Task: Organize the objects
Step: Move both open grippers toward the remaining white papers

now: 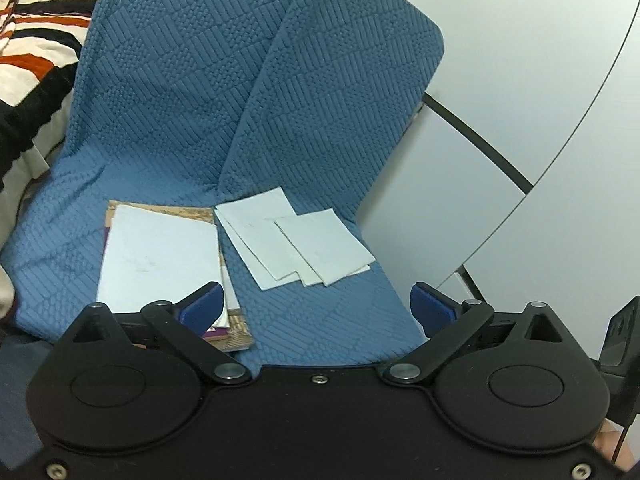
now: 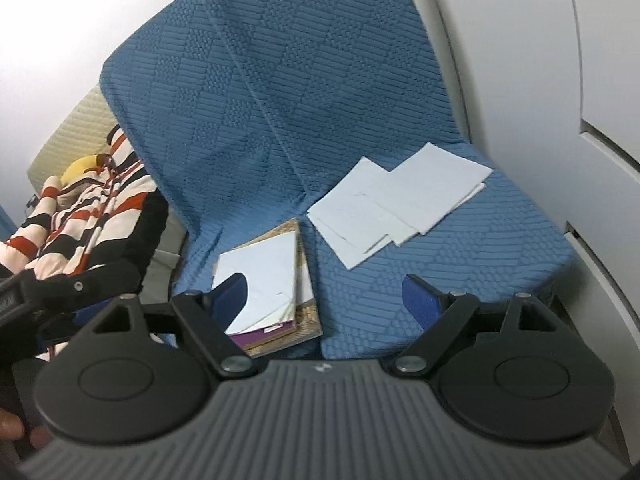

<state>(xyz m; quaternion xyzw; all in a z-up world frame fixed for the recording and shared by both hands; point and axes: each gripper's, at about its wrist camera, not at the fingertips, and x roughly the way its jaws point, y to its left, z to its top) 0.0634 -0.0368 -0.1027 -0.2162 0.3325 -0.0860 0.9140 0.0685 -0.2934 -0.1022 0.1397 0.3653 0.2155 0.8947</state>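
Striped red, black and cream fabric (image 1: pixel 32 36) lies at the far left, beside a blue quilted seat cover (image 1: pixel 168 92) draped over the seat and backrest. On its left half sits a stack of white-topped books with purple and brown covers (image 1: pixel 160 256); just to the right, apart from it, lie overlapping loose white paper sheets (image 1: pixel 292 240). Pale grey cabinet panels (image 1: pixel 520 60) stand at the right. Left tongs (image 1: pixel 316 304) and right tongs (image 2: pixel 324 300) both gape wide, holding nothing.
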